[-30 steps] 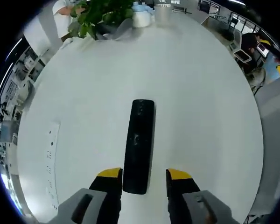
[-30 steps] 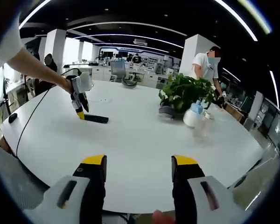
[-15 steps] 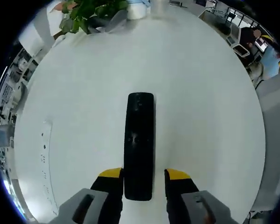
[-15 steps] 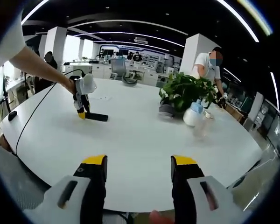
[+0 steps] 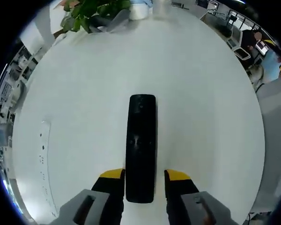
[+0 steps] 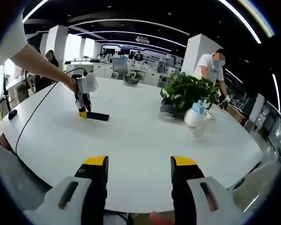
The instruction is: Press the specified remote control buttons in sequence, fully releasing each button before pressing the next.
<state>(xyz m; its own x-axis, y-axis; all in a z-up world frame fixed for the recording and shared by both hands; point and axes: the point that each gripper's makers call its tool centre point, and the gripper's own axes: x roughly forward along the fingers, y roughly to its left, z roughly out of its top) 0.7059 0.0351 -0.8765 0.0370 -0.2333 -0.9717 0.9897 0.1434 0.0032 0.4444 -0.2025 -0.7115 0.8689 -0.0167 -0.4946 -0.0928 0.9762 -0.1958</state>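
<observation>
Black remote [image 5: 140, 147] lies flat on the white table [image 5: 201, 93], its near end between the left gripper's [image 5: 141, 177] parted yellow-tipped jaws.

At the top of the left gripper view a potted plant [image 5: 91, 11] fills its grey pot, a white bottle beside it; a white power strip [image 5: 43, 154] lies at the left edge; in the right gripper view the right gripper [image 6: 137, 164] hangs with jaws spread and empty over the table's near edge; far left, the left gripper stands over the remote; plant, white bottle [image 6: 193, 115] and a clear cup [image 6: 202, 127] sit right of centre; a person [image 6: 210, 70] stands behind them.
</observation>
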